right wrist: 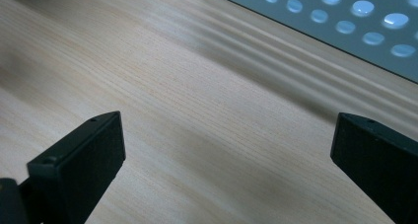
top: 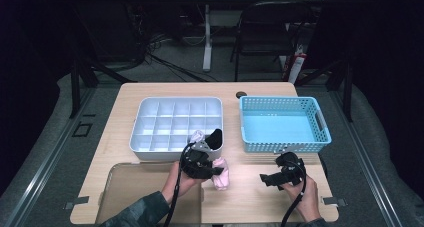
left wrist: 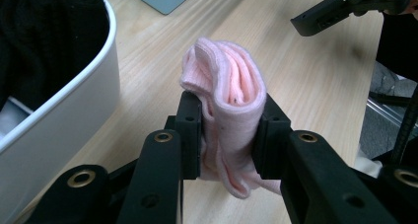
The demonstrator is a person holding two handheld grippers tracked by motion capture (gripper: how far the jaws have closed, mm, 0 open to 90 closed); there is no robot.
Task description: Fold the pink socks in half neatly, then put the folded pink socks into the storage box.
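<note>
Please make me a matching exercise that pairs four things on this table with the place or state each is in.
Things:
1. pink sock
2. blue basket
3. right gripper
4. white divided tray

Places or states:
A. open, with nothing between its jaws, above bare wood
B. stands on the right side of the table with nothing in it
C. folded, clamped in the left gripper
D. holds rolled socks, one dark, in its near right corner

Pairs: 1-C, 2-B, 3-A, 4-D
</note>
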